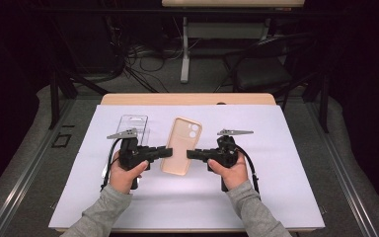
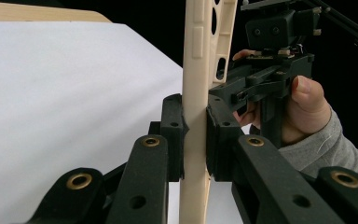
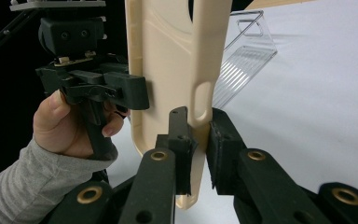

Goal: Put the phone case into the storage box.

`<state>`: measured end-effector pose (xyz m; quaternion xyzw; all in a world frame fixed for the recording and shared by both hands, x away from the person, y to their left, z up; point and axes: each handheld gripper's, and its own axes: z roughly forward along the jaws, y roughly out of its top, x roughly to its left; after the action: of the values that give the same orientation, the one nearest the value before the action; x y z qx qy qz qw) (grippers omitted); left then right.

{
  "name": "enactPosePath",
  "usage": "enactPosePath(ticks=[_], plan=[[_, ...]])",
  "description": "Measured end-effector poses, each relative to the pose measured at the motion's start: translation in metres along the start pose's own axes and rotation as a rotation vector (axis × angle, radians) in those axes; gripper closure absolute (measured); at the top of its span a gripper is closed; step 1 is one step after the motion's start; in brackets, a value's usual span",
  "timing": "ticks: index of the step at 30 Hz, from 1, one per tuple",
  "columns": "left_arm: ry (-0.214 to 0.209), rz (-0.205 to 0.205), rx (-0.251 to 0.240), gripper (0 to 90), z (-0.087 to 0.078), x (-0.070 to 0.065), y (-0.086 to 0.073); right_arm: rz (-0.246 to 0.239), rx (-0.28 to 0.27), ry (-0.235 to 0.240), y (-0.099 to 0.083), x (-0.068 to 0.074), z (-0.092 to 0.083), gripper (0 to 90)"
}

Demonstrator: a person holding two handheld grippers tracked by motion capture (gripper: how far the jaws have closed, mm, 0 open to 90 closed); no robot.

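Observation:
A beige phone case (image 1: 180, 146) with camera cut-outs at its far end lies lengthwise between my two grippers over the white sheet. My left gripper (image 1: 169, 151) is shut on its left long edge, and my right gripper (image 1: 189, 154) is shut on its right long edge. In the left gripper view the case (image 2: 196, 56) stands edge-on, pinched between the pads of the left gripper (image 2: 196, 107). Beyond it, a hand holds the right gripper (image 2: 261, 86). In the right gripper view the right gripper (image 3: 199, 116) grips the case (image 3: 168, 46) by its side wall.
A clear plastic package (image 1: 132, 126) lies on the white sheet (image 1: 256, 187) just left of the case, and appears again as the package (image 3: 244, 60) in the right gripper view. The wooden table's far edge (image 1: 187, 98) borders a dark floor with cables and a chair (image 1: 261, 69).

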<state>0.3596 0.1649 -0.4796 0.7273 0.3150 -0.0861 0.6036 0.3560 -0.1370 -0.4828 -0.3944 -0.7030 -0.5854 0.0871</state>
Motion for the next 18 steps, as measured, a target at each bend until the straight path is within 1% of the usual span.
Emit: enactPosePath(ticks=[6, 14, 17, 18], plan=[[0.018, -0.004, 0.0, 76.8, -0.0004, 0.0018, -0.0003, -0.007, -0.005, -0.002, -0.0001, 0.0012, -0.0004, 81.3], [0.039, -0.007, -0.007, 65.9, -0.0004, 0.0032, -0.0003, -0.013, -0.01, -0.015, -0.0001, 0.0004, -0.0008, 81.3], [0.047, -0.003, -0.01, 60.6, -0.0004, 0.0042, -0.0001, -0.012, -0.012, -0.029, -0.0001, 0.0, -0.0012, 81.3], [0.046, -0.005, -0.009, 60.2, -0.0004, 0.0044, -0.0002, -0.015, -0.008, -0.033, 0.0, -0.0003, -0.0016, 81.3]])
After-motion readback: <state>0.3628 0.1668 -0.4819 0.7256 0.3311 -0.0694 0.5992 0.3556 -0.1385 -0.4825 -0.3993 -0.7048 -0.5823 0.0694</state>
